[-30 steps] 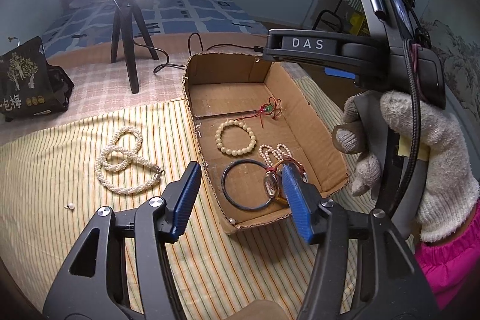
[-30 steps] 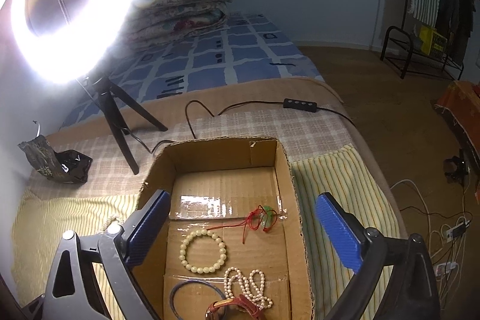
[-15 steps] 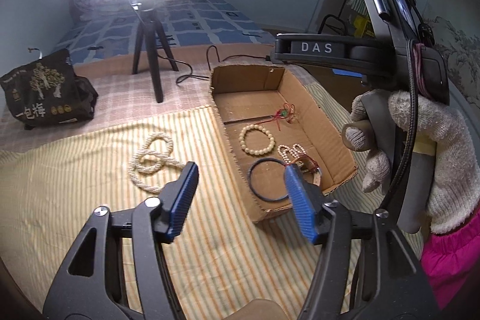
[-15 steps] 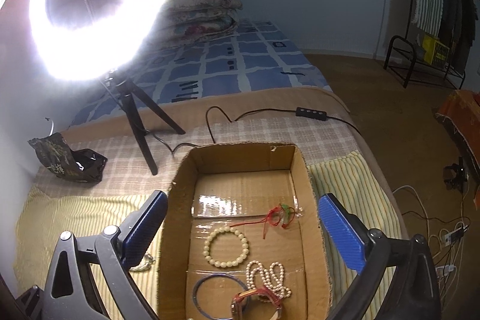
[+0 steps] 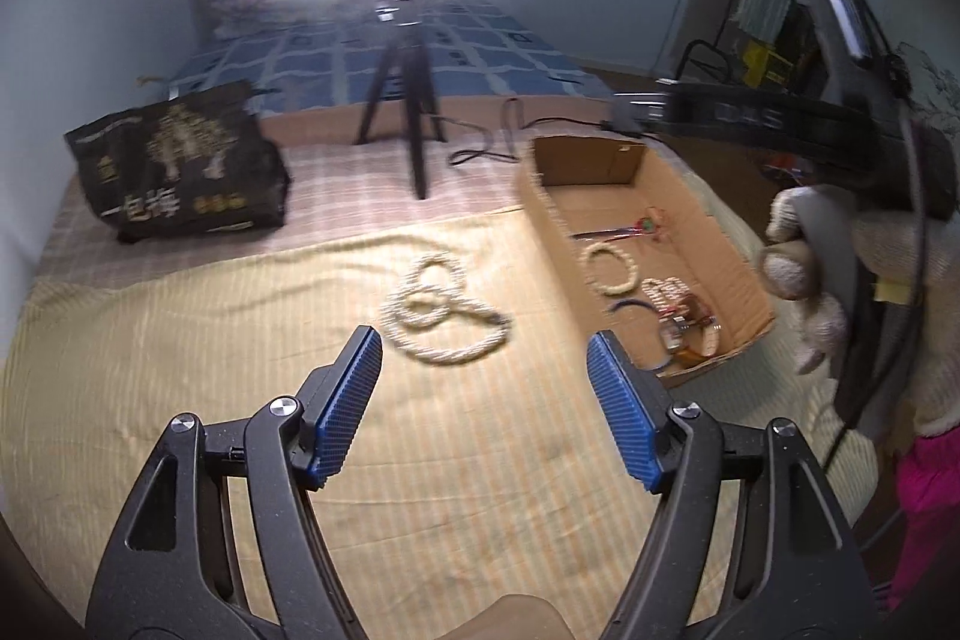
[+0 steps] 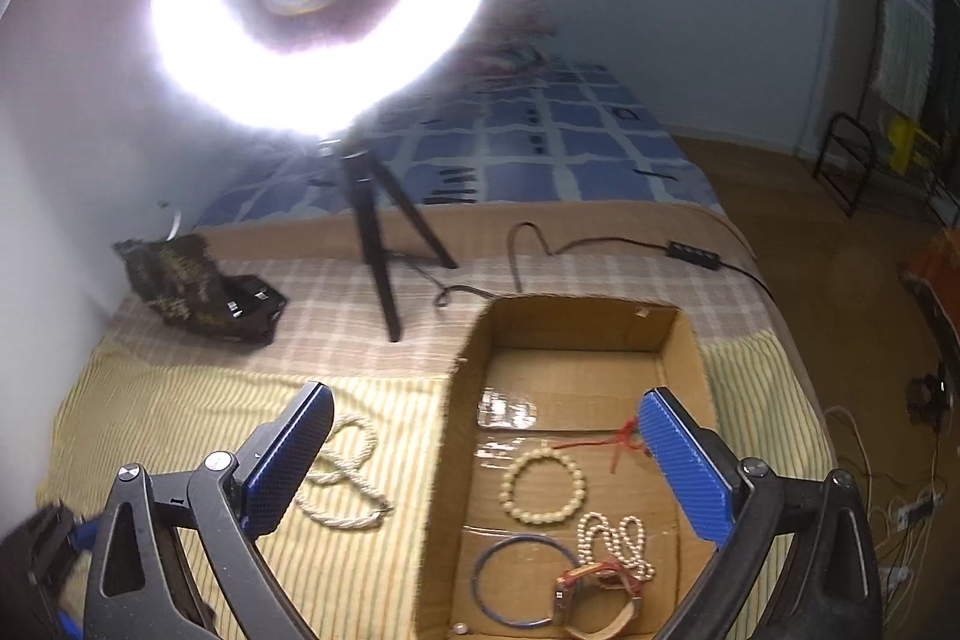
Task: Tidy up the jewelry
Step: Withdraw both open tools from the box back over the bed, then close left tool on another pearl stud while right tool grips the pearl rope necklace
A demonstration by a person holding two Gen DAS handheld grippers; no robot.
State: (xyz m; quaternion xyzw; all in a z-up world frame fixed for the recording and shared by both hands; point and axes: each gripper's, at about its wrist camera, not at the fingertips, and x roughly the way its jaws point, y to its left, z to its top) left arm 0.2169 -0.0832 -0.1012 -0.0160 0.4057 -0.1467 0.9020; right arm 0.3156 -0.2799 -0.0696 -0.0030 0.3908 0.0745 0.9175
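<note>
From the left wrist view, the left gripper (image 5: 483, 403) hangs above the striped yellow cloth (image 5: 180, 370) with its blue-padded jaws spread wide and nothing between them. Just ahead of the tips lies the thick pearl rope necklace (image 5: 441, 319), coiled in loose loops on the cloth, apart from the cardboard box (image 5: 729, 244) to its right. It looks like the one piece not yet put away, so the step in hand is probably to fetch it. Inside the box the view shows a cream bead bracelet (image 5: 611, 269), a red cord charm (image 5: 645, 227) and, blurred at the near end, a wristwatch (image 5: 687, 331). The gloved right hand (image 5: 840, 280) holds its tool beside the box. From the right wrist view, the right gripper (image 6: 480, 460) is likewise agape and empty, poised over the box's left wall, with the necklace showing beyond its left pad. The box floor holds the bead bracelet, a small pearl strand (image 6: 618, 544), a dark blue bangle (image 6: 519, 586) and the watch. To do the pickup well, the left tool should come down over a place where two loops cross, so the pads close on a bunch of beads, not a single sliding strand. It should lift slowly so the trailing coil follows without snagging the cloth, then clear the box wall before letting go over bare cardboard at the far end.
</note>
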